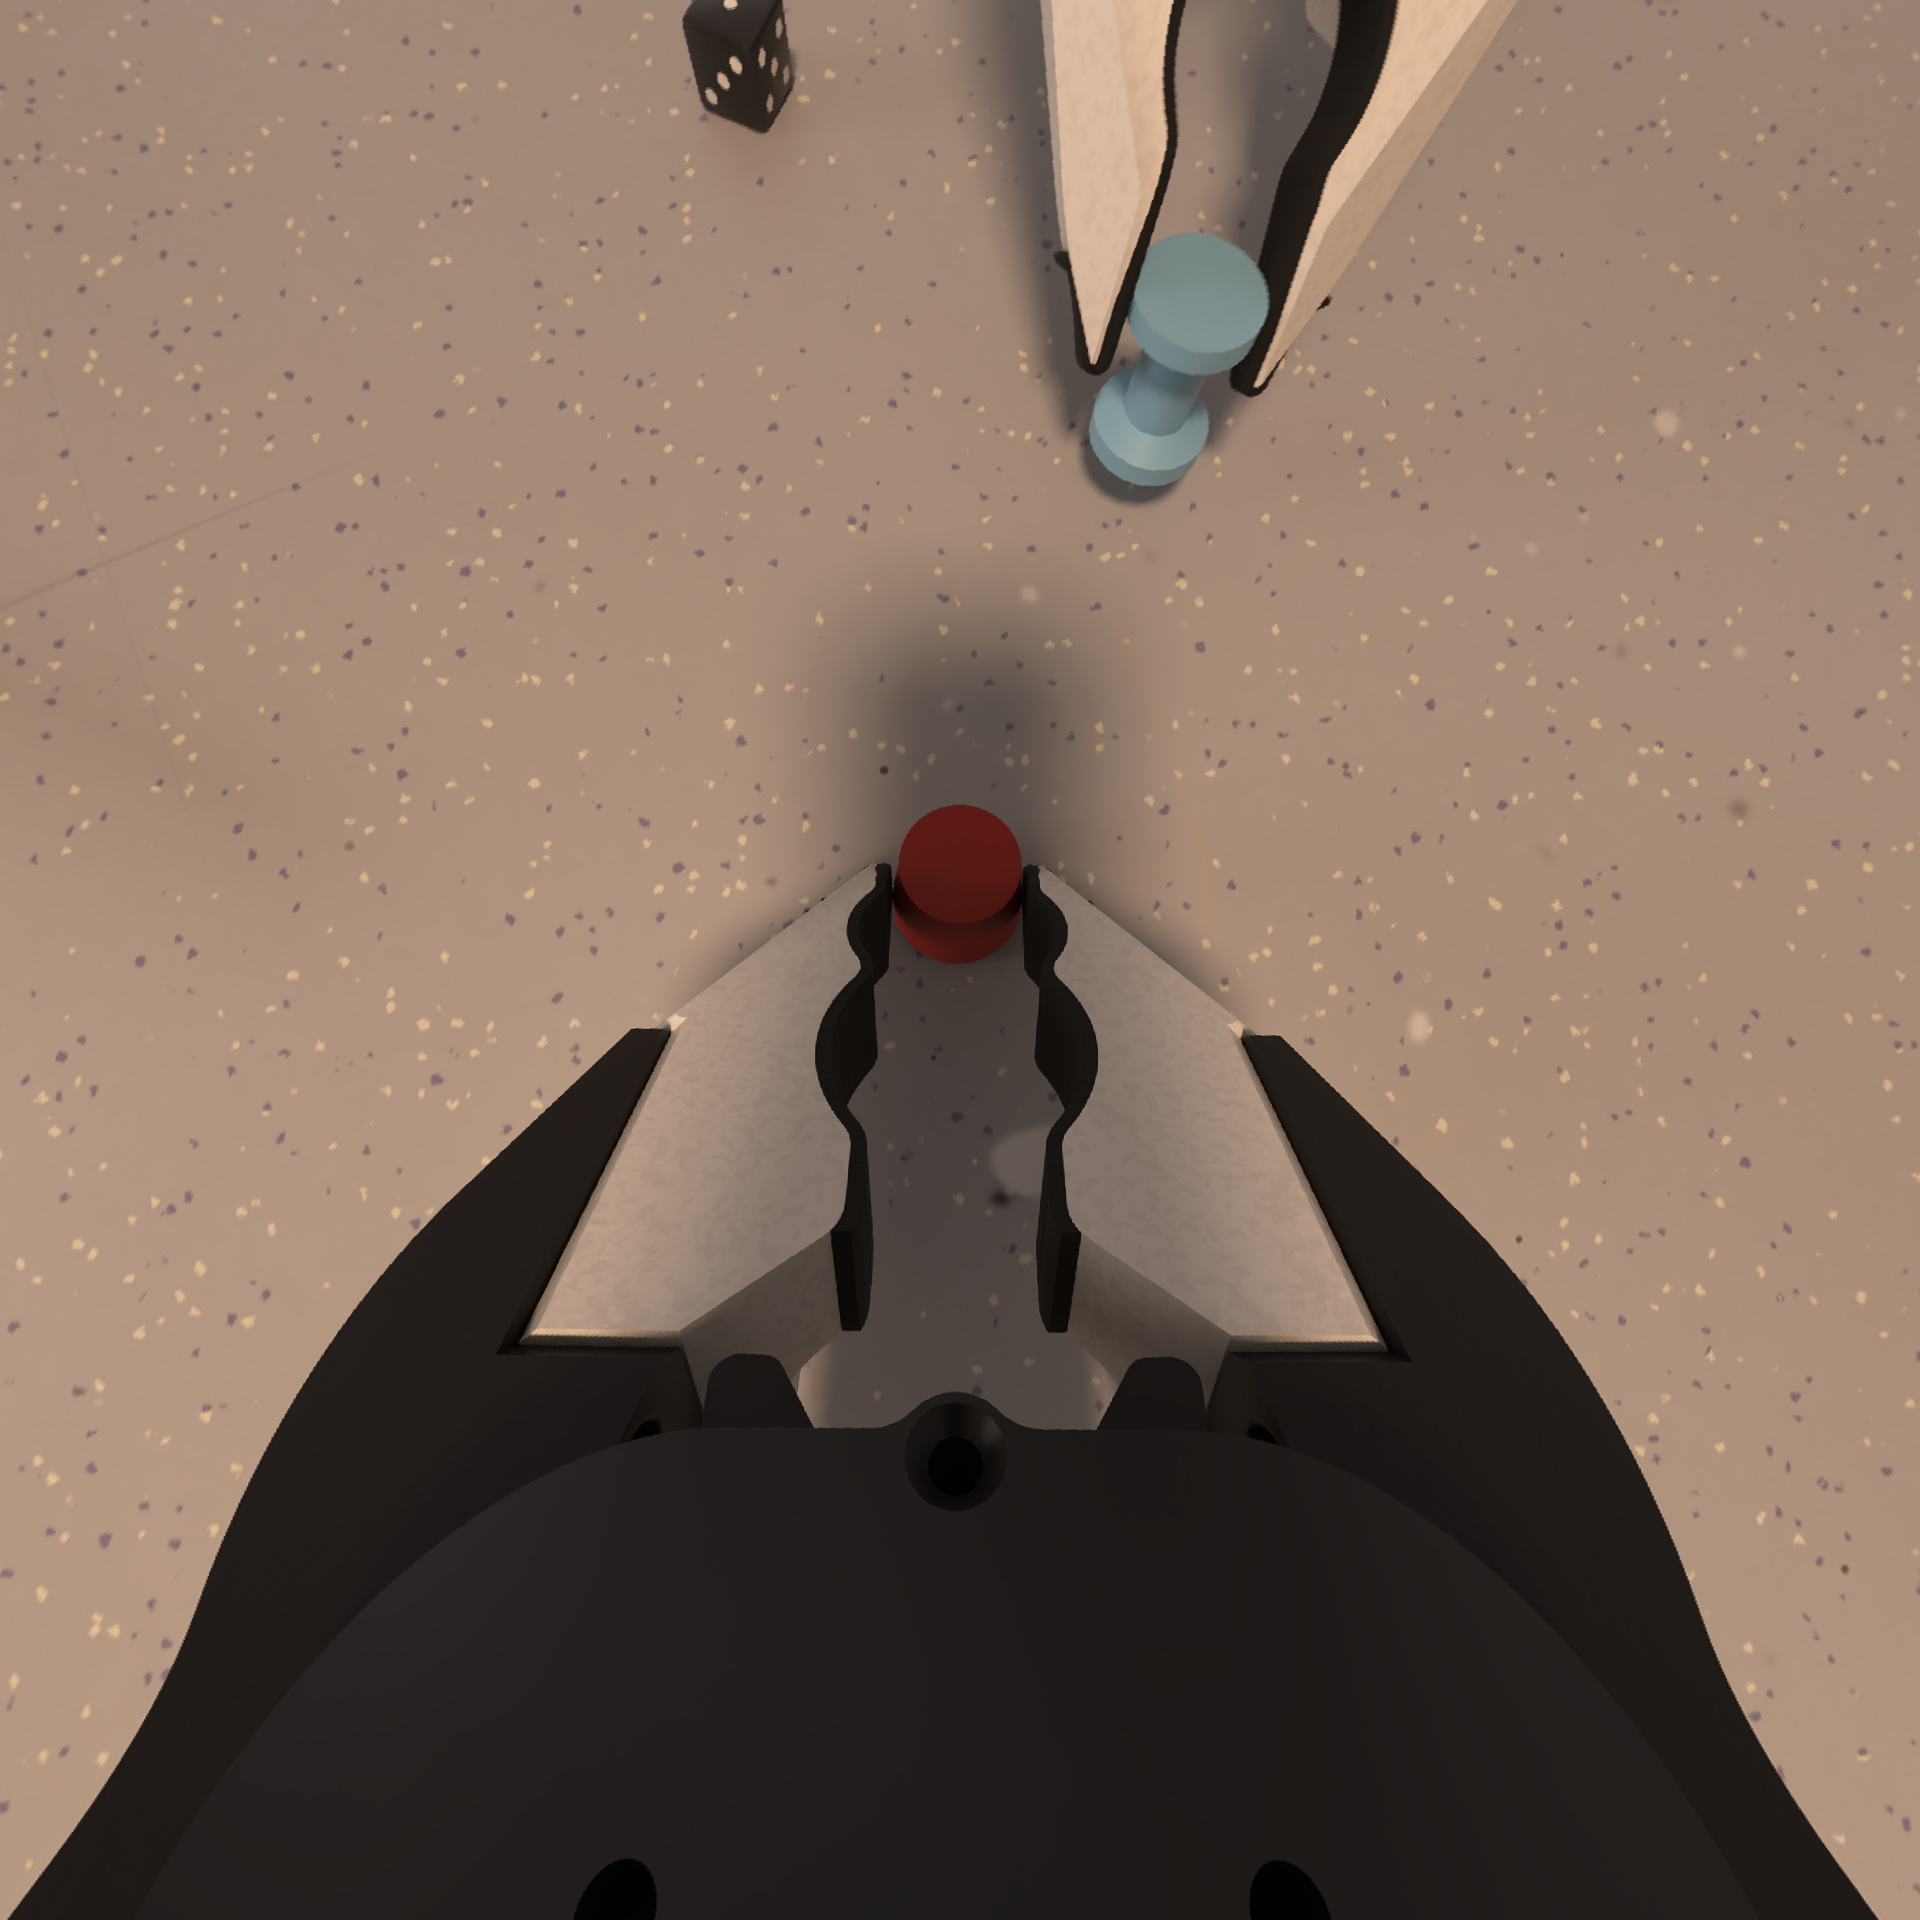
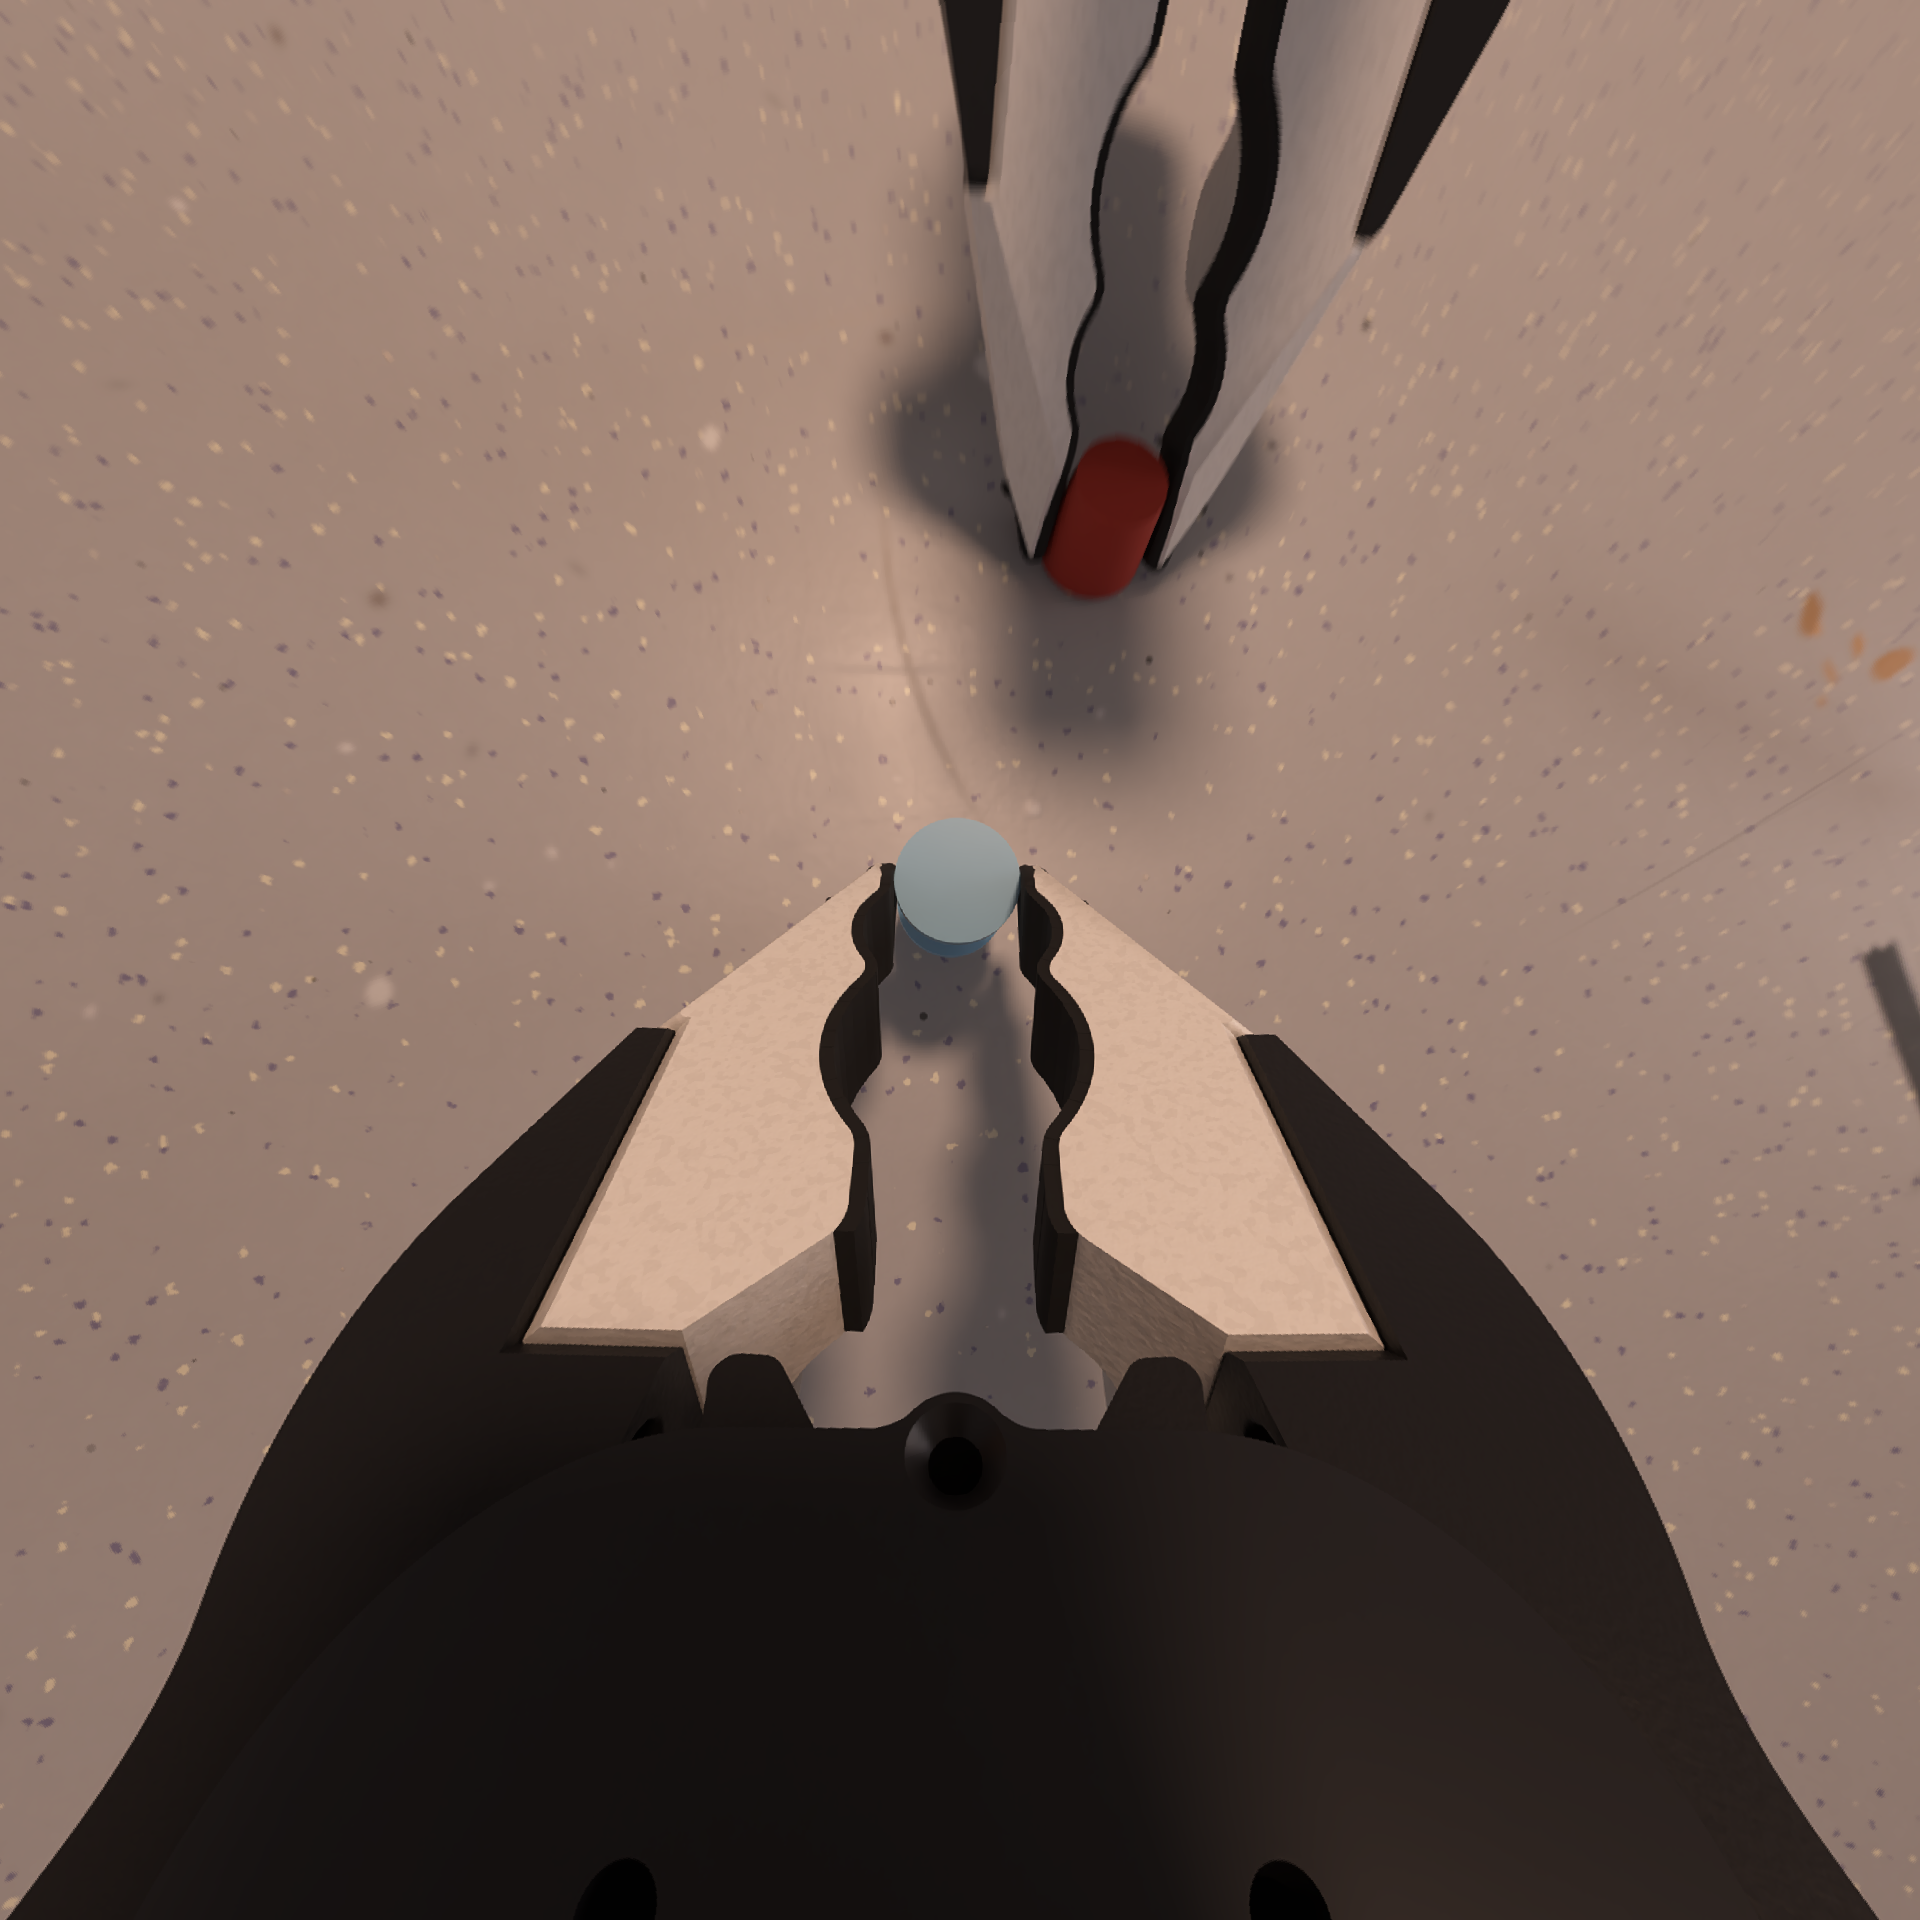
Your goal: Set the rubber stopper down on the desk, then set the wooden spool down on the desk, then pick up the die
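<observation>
My left gripper (image 1: 957, 878) is shut on the dark red rubber stopper (image 1: 958, 868), gripping it at its fingertips above the speckled desk (image 1: 416, 623). It also shows in the right wrist view (image 2: 1101, 556), with the stopper (image 2: 1101, 514) in its tips. My right gripper (image 2: 956, 878) is shut on the pale blue wooden spool (image 2: 956, 878) by its upper flange. In the left wrist view the right gripper (image 1: 1174, 374) holds the spool (image 1: 1179, 343) upright, its lower flange near the desk. The black die (image 1: 740, 62) with white pips lies on the desk at the far left.
A dark thin bar (image 2: 1896, 997) shows at the right edge of the right wrist view, with small orange marks (image 2: 1860, 644) on the desk above it. Bare desk lies to the left of both grippers.
</observation>
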Robot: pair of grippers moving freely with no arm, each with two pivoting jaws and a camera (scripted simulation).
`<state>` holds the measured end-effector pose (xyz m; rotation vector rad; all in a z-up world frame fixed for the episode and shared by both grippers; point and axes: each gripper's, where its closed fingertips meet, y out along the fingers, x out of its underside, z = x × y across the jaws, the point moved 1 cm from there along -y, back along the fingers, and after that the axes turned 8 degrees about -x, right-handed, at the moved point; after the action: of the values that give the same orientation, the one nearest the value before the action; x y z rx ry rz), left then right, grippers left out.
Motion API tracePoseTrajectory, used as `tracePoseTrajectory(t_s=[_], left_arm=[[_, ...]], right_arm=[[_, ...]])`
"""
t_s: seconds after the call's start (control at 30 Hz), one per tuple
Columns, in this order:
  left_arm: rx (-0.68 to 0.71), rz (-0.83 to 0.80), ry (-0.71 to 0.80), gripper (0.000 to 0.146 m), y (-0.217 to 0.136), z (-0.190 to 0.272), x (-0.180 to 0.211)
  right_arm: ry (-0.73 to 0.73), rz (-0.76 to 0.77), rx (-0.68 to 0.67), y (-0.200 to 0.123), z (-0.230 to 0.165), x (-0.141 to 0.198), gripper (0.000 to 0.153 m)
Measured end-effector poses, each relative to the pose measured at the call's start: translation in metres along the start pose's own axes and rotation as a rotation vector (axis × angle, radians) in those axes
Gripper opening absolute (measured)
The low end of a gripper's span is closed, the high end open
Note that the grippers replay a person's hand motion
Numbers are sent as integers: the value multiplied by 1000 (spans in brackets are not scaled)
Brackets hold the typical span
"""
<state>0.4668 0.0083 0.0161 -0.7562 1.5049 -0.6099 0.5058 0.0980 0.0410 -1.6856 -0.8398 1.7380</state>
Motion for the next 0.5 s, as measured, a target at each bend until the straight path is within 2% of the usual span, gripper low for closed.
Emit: tracePoseTrajectory(t_s=[0.1, 0.23, 0.27, 0.33, 0.4, 0.5], left_arm=[[-7, -4, 0, 25, -3, -2, 4], [-24, -9, -5, 25, -5, -6, 7], [-27, -11, -7, 28, -6, -7, 7], [-25, 3, -8, 37, -11, -8, 7], [-19, 80, -25, 42, -20, -9, -2], [-32, 233, -63, 43, -34, -13, -25]], right_arm=[[27, -46, -17, 7, 2, 10, 23], [31, -24, -8, 7, 2, 9, 23], [36, 4, -11, 4, 2, 7, 27], [57, 86, -2, -10, 7, 1, 34], [91, 173, 65, -35, 20, 0, 35], [172, 183, 206, -69, 47, 27, 35]])
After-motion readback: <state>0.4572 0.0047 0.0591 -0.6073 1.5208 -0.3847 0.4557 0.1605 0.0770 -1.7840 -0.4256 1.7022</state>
